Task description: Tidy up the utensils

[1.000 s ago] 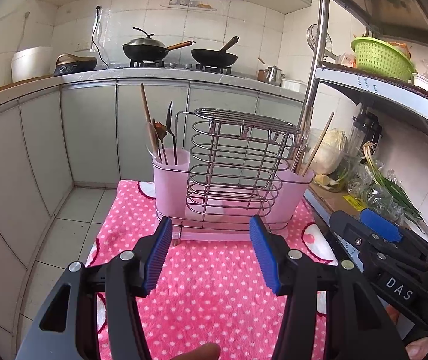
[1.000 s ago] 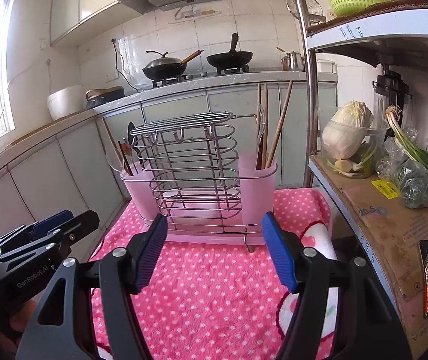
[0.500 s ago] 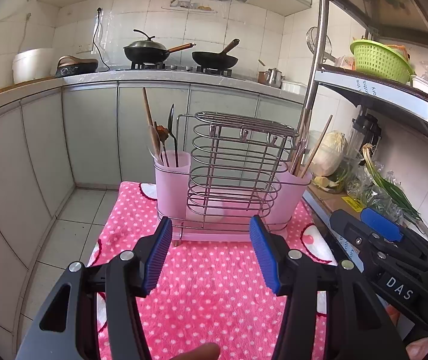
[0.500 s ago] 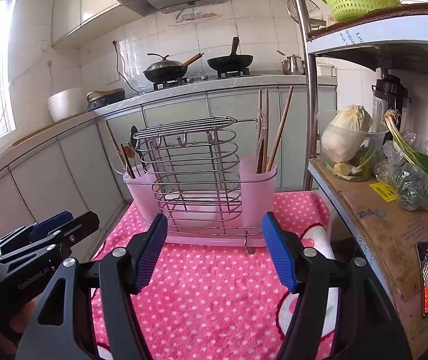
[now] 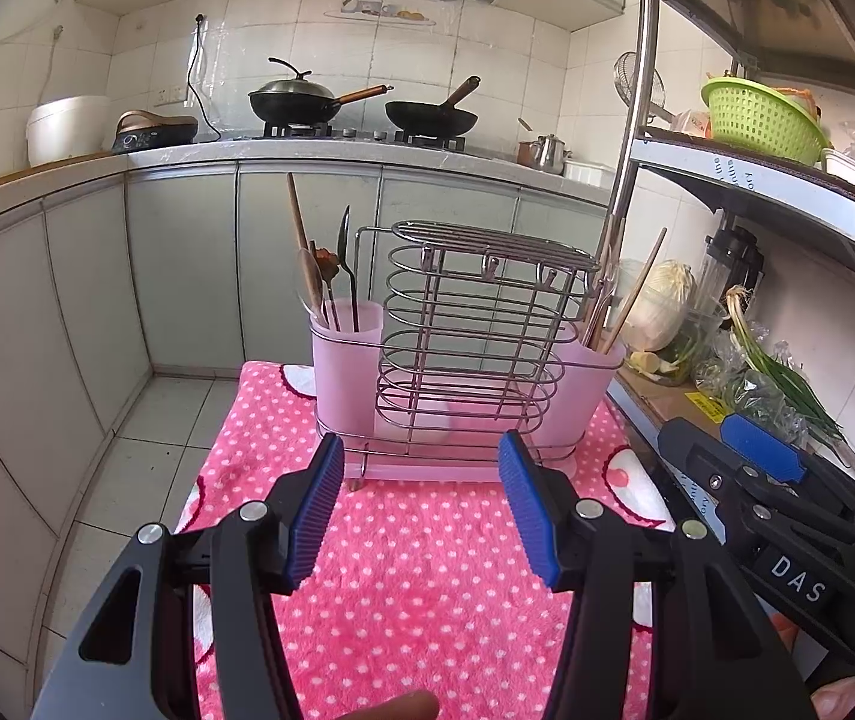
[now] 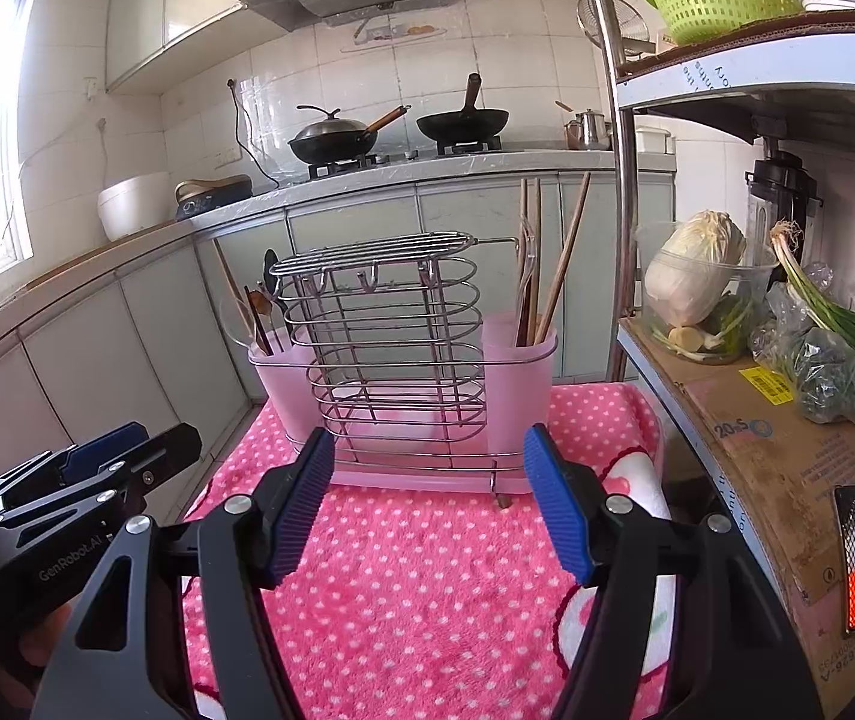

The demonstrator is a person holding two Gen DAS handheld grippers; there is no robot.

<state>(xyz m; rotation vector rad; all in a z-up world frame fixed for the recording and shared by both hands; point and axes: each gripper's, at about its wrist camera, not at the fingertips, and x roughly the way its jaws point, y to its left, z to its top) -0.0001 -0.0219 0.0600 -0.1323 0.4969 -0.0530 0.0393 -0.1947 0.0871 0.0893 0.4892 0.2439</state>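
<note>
A wire utensil rack [image 5: 475, 336] [image 6: 385, 354] with a pink cup at each end stands on a pink dotted cloth [image 5: 421, 576] [image 6: 427, 570]. Spoons and a wooden utensil [image 5: 322, 276] [image 6: 259, 312] stand in the left cup. Chopsticks [image 5: 613, 294] [image 6: 541, 264] stand in the right cup. My left gripper [image 5: 421, 504] hangs open in front of the rack with nothing between its blue pads. Beside it, my right gripper [image 6: 427, 498] is open and empty too. Each gripper shows at the edge of the other's view.
To the right stands a metal shelf unit [image 6: 625, 180] with a cabbage in a tub [image 6: 691, 294], green onions [image 6: 835, 324] and a cardboard sheet [image 6: 799, 468]. A green basket [image 5: 757, 120] sits higher up. Behind are cabinets and a stove with two pans [image 5: 361, 105]. Tiled floor lies at the left.
</note>
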